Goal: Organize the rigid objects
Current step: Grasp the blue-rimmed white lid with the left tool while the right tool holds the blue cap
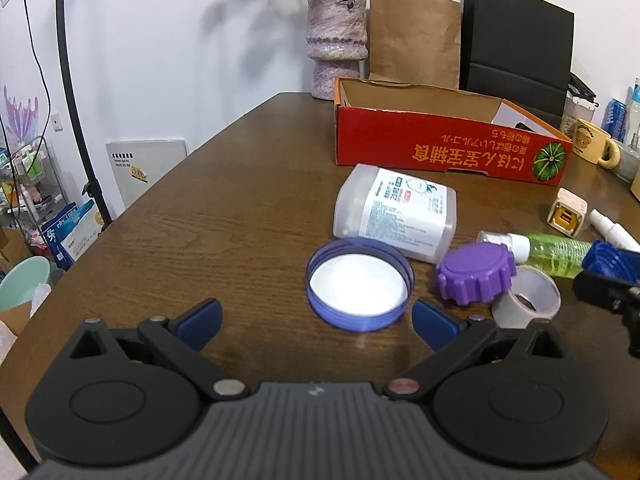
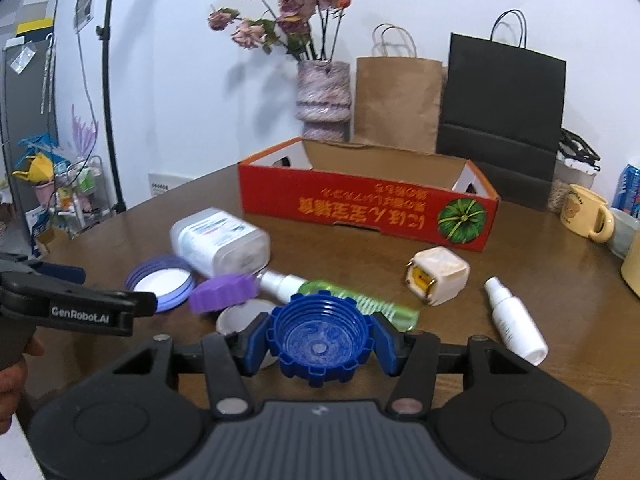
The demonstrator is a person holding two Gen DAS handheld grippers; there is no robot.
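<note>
My right gripper (image 2: 319, 339) is shut on a dark blue ridged cap (image 2: 320, 330), hollow side up, held just above the table; the same cap (image 1: 610, 260) shows at the right edge of the left wrist view. My left gripper (image 1: 316, 318) stands open, its fingers either side of the near rim of a wide pale-blue lid (image 1: 359, 283) lying hollow side up. Beside that lid lie a purple ridged cap (image 1: 476, 273), a tape roll (image 1: 526, 297), a green spray bottle (image 1: 554, 249) and a clear plastic tub (image 1: 396, 212) on its side. An open red cardboard box (image 2: 368, 206) sits behind them.
A cream cube-shaped gadget (image 2: 438, 274) and a white spray bottle (image 2: 514, 320) lie at the right. A yellow mug (image 2: 586, 212), a vase of dried flowers (image 2: 323, 98) and brown and black paper bags (image 2: 500, 108) line the back. The table edge (image 1: 132, 208) drops off at left.
</note>
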